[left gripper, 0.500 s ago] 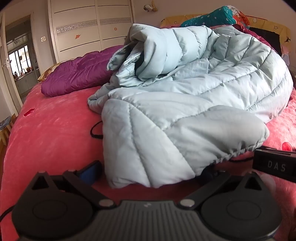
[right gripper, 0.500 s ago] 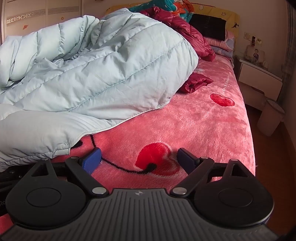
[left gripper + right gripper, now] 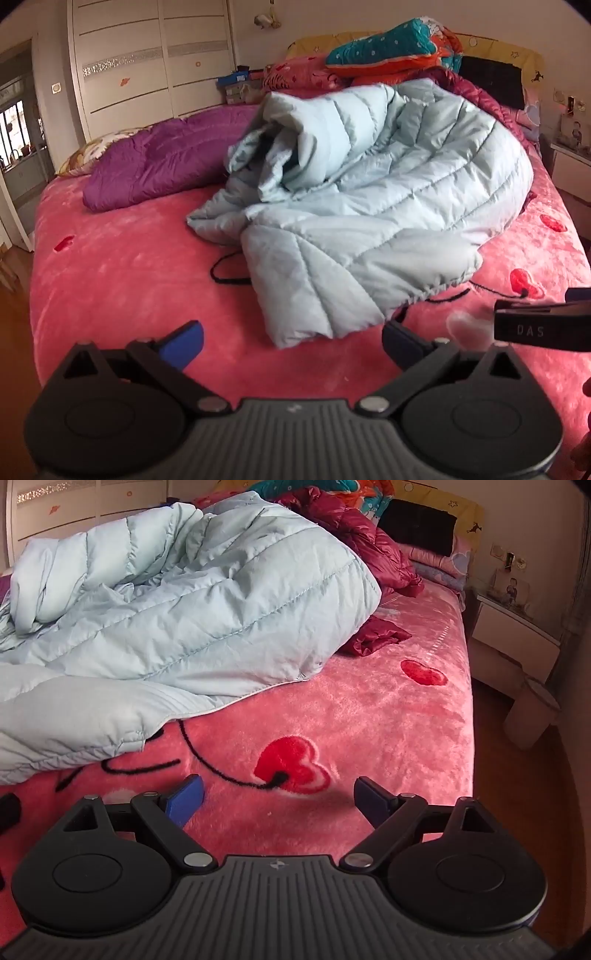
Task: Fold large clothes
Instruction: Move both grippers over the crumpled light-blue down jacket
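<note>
A large pale blue quilted down coat [image 3: 369,206] lies crumpled in a heap on the pink bed [image 3: 122,280]. Its near end points toward me. It fills the left of the right wrist view [image 3: 177,609]. My left gripper [image 3: 291,341] is open and empty, held above the bed just short of the coat's near edge. My right gripper [image 3: 277,797] is open and empty over a red heart on the blanket, to the right of the coat. Its body shows at the right edge of the left wrist view [image 3: 539,328].
A purple coat [image 3: 166,162] lies at the back left. A dark red coat [image 3: 373,572] lies behind and under the blue one. Folded bedding [image 3: 391,55] is stacked at the headboard. A nightstand [image 3: 517,638] and a bin [image 3: 532,712] stand right of the bed.
Both grippers have pulled back and risen away from the coat, which looks smaller and farther. The left gripper's fingers have come clear of the coat's near edge.
</note>
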`<state>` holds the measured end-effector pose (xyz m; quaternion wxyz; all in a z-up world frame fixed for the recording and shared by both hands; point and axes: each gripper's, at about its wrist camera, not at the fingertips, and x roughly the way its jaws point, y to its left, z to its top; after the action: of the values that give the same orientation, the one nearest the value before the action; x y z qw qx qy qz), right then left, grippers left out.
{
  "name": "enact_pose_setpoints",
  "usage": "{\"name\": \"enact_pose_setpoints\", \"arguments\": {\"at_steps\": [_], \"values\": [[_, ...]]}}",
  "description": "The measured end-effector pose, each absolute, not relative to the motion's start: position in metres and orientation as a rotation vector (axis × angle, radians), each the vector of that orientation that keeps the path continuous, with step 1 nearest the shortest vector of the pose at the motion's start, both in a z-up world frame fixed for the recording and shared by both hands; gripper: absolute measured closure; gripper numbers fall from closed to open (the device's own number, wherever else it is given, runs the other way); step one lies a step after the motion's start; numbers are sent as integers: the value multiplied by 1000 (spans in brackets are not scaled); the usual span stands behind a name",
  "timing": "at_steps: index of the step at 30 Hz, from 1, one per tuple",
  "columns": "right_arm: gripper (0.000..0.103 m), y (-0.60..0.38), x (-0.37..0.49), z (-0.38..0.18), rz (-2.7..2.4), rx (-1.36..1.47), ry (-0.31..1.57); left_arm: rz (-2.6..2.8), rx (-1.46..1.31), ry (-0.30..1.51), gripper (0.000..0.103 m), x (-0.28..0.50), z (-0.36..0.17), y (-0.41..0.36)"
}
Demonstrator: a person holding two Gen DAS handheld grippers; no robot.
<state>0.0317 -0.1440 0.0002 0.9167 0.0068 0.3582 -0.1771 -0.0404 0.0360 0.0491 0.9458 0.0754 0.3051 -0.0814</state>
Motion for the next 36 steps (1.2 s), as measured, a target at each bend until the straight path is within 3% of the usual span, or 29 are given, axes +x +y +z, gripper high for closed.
{"name": "enact_pose_setpoints", "arguments": {"at_steps": [20,26,36], "values": [[0,-77,-72,182,-278,-62,437,-28,82,365,1,-110,214,146],[0,-63,-96,232,-253,-81,378,-20,82,316,1,-128,235,161],[0,-49,-112,257,-194,-61,345,-45,95,256,1,-146,248,165]]}}
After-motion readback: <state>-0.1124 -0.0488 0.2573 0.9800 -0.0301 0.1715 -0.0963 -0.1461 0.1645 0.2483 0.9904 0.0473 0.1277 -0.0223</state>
